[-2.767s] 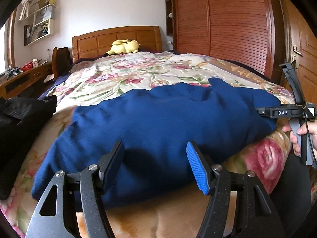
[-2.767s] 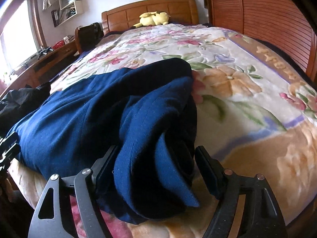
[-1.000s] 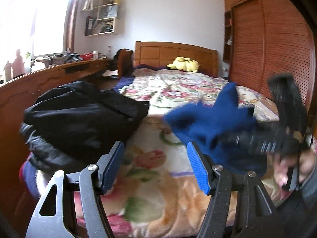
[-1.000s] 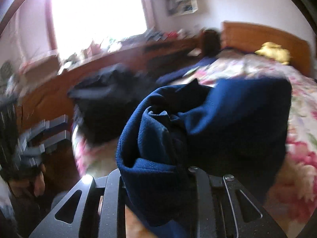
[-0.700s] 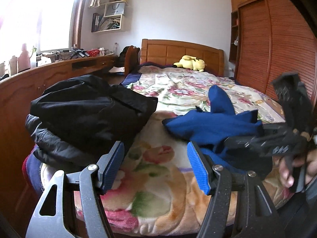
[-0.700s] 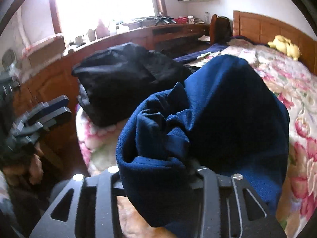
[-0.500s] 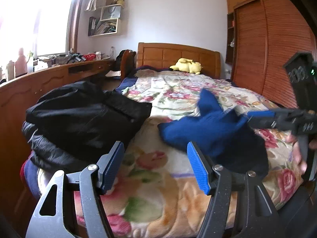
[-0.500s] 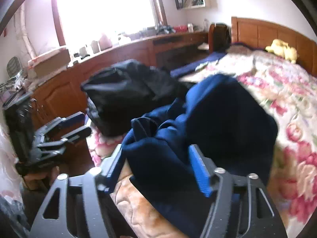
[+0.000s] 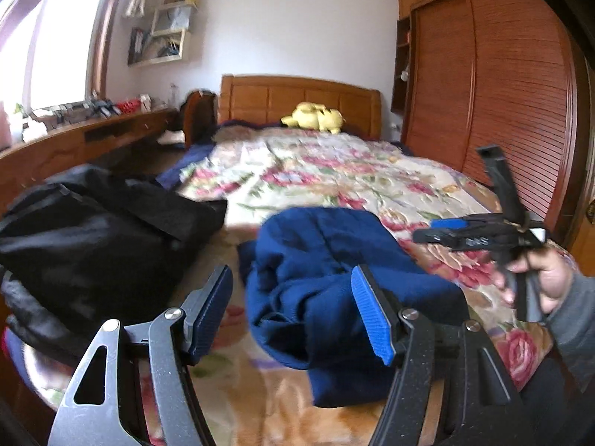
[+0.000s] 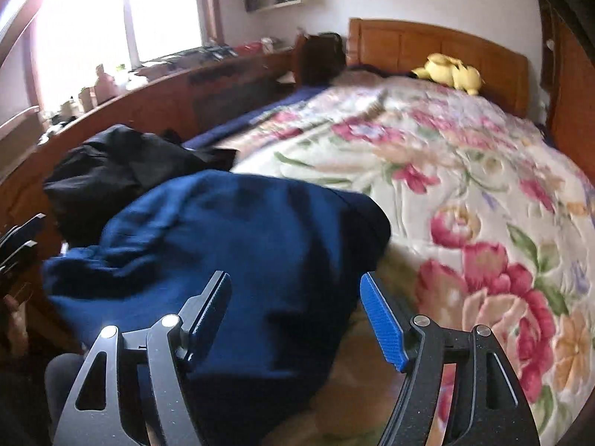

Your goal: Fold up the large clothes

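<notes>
On the near end of the bed, the navy garment is found lying in a loose, bunched heap on the floral cover, just beside a pile of black clothing at the bed's left corner. No neat fold is seen; creases and an overhanging lower edge are evident. The right tongs have just been opening, and nothing is now pressed between their pads: the garment, gripped and carried a second ago, is released and lies beyond and below them. The left tongs are held apart and empty, as throughout the preceding second, with the heap visible past their tips. In the left wrist view, the right tongs are observed clear of the cloth, above its right side, held by a hand. It is judged that the bundle has been set down beside the black pile. A yellow plush toy is noted at the headboard, well apart.
</notes>
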Demonstrator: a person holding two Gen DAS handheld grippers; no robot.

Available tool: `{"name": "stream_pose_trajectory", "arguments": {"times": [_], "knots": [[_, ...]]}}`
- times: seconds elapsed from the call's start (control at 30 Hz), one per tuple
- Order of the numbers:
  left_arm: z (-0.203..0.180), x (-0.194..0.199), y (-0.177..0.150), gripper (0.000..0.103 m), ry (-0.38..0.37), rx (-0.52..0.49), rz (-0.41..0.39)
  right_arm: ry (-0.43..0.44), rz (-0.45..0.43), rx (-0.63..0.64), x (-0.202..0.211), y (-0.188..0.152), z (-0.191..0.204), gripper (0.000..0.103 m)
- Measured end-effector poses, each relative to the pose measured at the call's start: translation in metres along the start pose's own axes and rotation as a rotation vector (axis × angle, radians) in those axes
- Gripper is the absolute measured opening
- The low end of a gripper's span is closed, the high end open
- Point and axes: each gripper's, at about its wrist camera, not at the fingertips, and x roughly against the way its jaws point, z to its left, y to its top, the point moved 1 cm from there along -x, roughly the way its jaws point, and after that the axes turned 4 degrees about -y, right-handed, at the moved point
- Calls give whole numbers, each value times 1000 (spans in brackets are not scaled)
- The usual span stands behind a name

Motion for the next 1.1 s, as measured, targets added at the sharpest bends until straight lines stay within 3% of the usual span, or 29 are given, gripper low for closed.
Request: {"name": "stream_pose_trajectory", "arguments": {"times": [0.2,0.33,0.57,0.8,0.87,0.9,1.0,1.07,1.1], "knots": [[-7,-30,-27,71,47,-35,135,-5,40,-23,-46,12,-15,74],[0,-42,-55,71,28,4,214,-4,62,-19,-65,12,-34,77],[6,-44,-69,71,-41,116,244,22,101,-39,-98,9,-44,88],[6,-42,-75,71,-82,187,274,87,165,-36,-117,5,-44,89],[2,-41,-76,71,-82,187,279,160,195,-32,-126,3,-41,89],[3,-42,-77,71,-90,198,279,156,196,-27,-131,3,-42,89],[6,-47,-81,71,-141,261,286,205,198,-36,-135,2,-43,71],[7,-48,-83,70,-173,288,291,214,180,-13,-132,2,-41,47],[5,-47,-82,61,-187,286,287,220,171,1,-130,2,-40,38]]}}
